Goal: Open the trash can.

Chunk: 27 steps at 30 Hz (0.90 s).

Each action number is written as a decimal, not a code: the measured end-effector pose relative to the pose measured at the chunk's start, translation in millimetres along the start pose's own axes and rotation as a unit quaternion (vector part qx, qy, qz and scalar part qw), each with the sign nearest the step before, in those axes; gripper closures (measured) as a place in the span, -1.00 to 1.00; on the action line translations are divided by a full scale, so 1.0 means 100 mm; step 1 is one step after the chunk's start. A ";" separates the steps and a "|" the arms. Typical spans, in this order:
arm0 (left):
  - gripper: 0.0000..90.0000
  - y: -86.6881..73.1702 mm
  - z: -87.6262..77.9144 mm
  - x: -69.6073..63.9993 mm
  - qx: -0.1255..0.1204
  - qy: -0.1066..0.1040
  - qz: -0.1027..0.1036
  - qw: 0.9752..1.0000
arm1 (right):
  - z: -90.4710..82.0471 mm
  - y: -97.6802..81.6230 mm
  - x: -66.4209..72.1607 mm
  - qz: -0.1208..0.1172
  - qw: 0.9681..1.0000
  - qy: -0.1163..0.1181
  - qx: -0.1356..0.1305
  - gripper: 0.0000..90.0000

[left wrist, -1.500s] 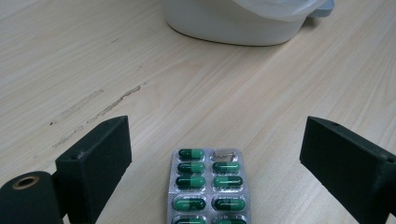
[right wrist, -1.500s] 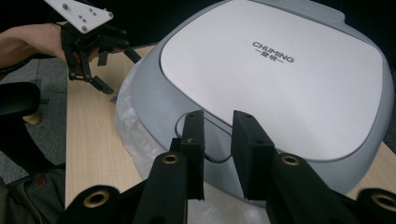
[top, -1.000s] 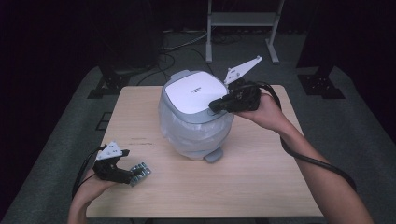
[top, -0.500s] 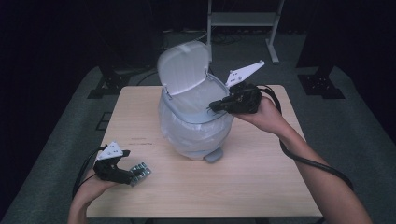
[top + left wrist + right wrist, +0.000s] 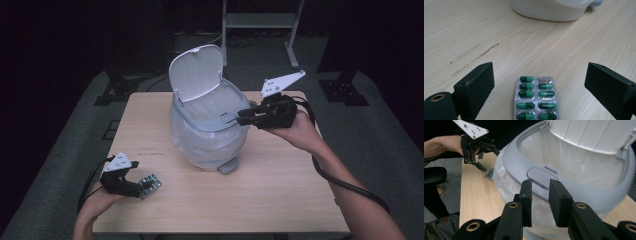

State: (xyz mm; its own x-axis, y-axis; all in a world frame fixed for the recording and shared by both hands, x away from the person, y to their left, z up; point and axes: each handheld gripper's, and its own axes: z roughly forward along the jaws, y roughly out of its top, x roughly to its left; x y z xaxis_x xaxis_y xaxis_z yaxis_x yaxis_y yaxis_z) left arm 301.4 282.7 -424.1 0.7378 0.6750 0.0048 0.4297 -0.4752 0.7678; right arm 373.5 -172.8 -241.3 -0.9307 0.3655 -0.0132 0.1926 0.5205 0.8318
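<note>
Nearest, a blister pack [image 5: 535, 98] of green capsules lies flat on the counter [image 5: 280, 195] between the spread jaws of the left gripper [image 5: 131, 184], apparently lined up for pickup. Beyond, the right gripper [image 5: 239, 118], jaws just parted and empty, is kept at the bin [image 5: 210, 135] rim, its lid [image 5: 196, 72] raised upright for disposal. Dark carpeted floor [image 5: 380, 130] lies behind.

The raised lid [image 5: 196, 72] blocks the bin [image 5: 210, 132] mouth from the upper left. The mouth lies open toward the frame's right. Bare table [image 5: 280, 190] spreads lower right.
</note>
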 end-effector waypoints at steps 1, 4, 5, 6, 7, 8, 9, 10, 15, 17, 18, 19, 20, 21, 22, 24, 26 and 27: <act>-0.82 -0.01 0.00 0.00 0.002 0.000 0.000 1.000 | -0.04 -0.04 0.00 0.003 1.000 -0.003 0.000 0.59; -0.82 -0.02 0.02 0.01 0.007 0.001 -0.002 1.000 | -0.12 -0.15 -0.02 0.011 1.000 -0.006 0.001 0.56; -0.82 -0.03 0.02 0.01 0.006 0.001 -0.003 1.000 | -0.15 -0.20 -0.03 0.015 1.000 -0.007 0.000 0.54; -0.82 -0.03 0.03 0.01 0.007 0.000 -0.004 1.000 | -0.16 -0.23 -0.04 0.021 1.000 -0.006 0.000 0.53; -0.82 -0.03 0.03 0.01 0.008 0.000 -0.004 1.000 | -0.17 -0.28 -0.05 0.025 1.000 -0.005 -0.001 0.52; -0.82 -0.03 0.03 0.01 0.008 0.000 -0.004 1.000 | -0.18 -0.32 -0.06 0.029 1.000 -0.005 0.000 0.51; -0.82 -0.03 0.04 0.01 0.009 0.000 -0.003 1.000 | -0.19 -0.35 -0.06 0.031 0.999 -0.005 0.000 0.50; -0.82 -0.03 0.04 0.01 0.009 0.001 -0.004 1.000 | -0.20 -0.40 -0.07 0.035 0.999 -0.005 -0.001 0.50; -0.82 -0.03 0.05 0.00 0.011 0.000 -0.001 1.000 | -0.18 -0.60 -0.08 0.045 0.999 -0.005 0.006 0.41; -0.82 -0.04 0.05 0.00 0.011 -0.001 -0.002 1.000 | -0.16 -0.67 -0.09 0.049 0.999 -0.007 0.007 0.35; -0.82 -0.04 0.05 0.00 0.010 -0.002 -0.003 1.000 | -0.15 -0.71 -0.09 0.051 0.999 -0.008 0.008 0.33; -0.82 -0.04 0.05 0.01 0.010 -0.002 -0.004 1.000 | -0.14 -0.74 -0.10 0.053 0.999 -0.007 0.008 0.30; -0.82 -0.04 0.05 0.01 0.010 -0.002 -0.004 1.000 | -0.12 -0.78 -0.10 0.056 0.998 -0.009 0.009 0.26; -0.82 -0.04 0.06 0.01 0.010 -0.002 -0.003 1.000 | -0.10 -0.82 -0.10 0.057 0.998 -0.012 0.011 0.24; -0.82 -0.04 0.06 0.01 0.010 -0.002 -0.003 1.000 | -0.07 -0.88 -0.10 0.063 0.998 -0.011 0.015 0.22; -0.82 -0.04 0.07 0.00 0.011 -0.003 -0.004 1.000 | -0.04 -0.94 -0.11 0.066 0.998 -0.011 0.017 0.15; -0.85 -0.04 0.07 0.00 0.012 -0.001 -0.005 1.000 | 0.00 -1.01 -0.11 0.070 0.997 -0.012 0.022 0.11; -0.88 -0.05 0.08 0.00 0.012 0.000 -0.004 1.000 | 0.02 -1.04 -0.11 0.072 0.997 -0.012 0.023 0.08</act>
State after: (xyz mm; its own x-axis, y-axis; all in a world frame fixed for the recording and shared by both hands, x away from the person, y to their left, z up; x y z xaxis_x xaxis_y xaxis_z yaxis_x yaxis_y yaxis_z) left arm 303.9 280.8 -432.5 0.7348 0.6783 -0.0020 0.4478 -0.4830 0.7525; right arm 364.1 -229.6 -328.4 -0.8852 0.4563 0.0909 0.3380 0.4964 0.7996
